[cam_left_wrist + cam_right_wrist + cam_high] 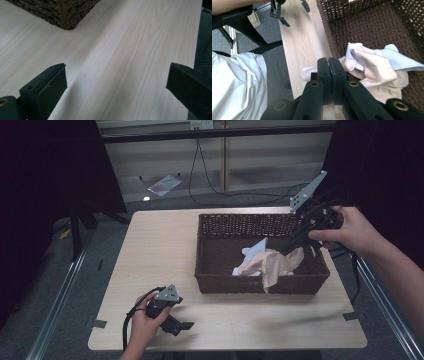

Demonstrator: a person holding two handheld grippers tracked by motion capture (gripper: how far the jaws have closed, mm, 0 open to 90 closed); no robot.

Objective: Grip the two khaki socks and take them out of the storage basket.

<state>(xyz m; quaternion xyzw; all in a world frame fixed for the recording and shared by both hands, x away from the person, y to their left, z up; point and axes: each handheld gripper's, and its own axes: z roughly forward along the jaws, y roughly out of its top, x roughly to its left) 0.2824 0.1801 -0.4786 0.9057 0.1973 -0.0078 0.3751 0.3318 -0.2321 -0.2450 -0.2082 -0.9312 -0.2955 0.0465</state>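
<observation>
R gripper (292,245) is pinching a peach cloth (272,265) w/ jaws fully together, lifting it over the near-right part of the basket (210,270), where a white cloth (252,252) is lying tangled under/beside it; L gripper (175,322) is resting on the bench (155,250) near the front-left edge, jaws wide, holding nothing. Judgement: step in hand is prob. pulling the peach piece out, so raising slowly & straight should be keeping the white one from dragging along, w/ pinch staying on a thick fold. Basket is a dark, stiff, rectangular open weave; both cloths are looking soft, thin, crumpled; bench is pale smooth wood grain.
</observation>
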